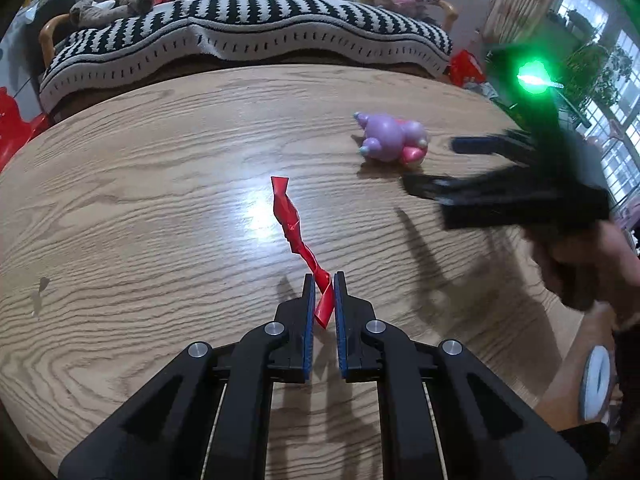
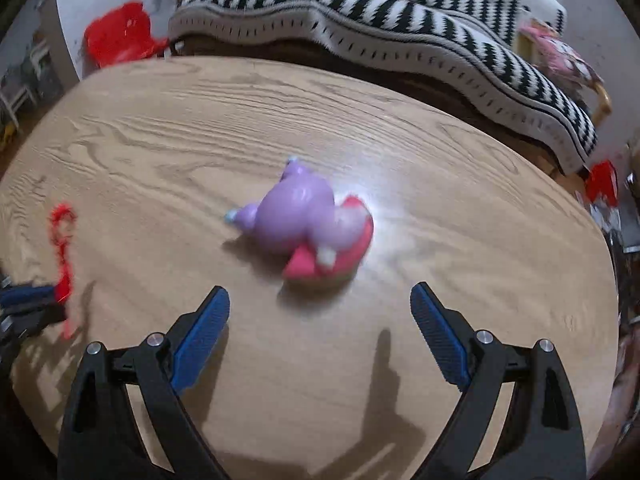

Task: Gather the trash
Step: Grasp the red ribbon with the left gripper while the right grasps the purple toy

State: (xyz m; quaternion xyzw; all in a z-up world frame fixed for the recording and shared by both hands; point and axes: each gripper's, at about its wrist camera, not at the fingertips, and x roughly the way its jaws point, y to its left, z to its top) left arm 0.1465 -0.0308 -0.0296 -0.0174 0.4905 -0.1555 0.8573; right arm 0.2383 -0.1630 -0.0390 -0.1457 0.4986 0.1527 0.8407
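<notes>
A twisted red wrapper strip (image 1: 294, 232) sticks up and away from my left gripper (image 1: 321, 280), which is shut on its lower end above the wooden table (image 1: 140, 200). The same red wrapper (image 2: 62, 248) shows blurred at the left edge of the right wrist view, pinched in the left gripper's blue pads (image 2: 28, 294). My right gripper (image 2: 320, 296) stands wide open with nothing between its fingers, just in front of a purple and pink toy (image 2: 304, 224) lying on the table. In the left wrist view the right gripper (image 1: 436, 168) is a dark blur beside the toy (image 1: 390, 140).
A black-and-white striped blanket (image 1: 248, 28) covers a seat behind the table's far edge. Red bags (image 2: 120, 36) lie on the floor beyond the table. A white round object (image 1: 596, 384) sits low at the right, past the table rim. A hand (image 1: 580, 264) holds the right gripper.
</notes>
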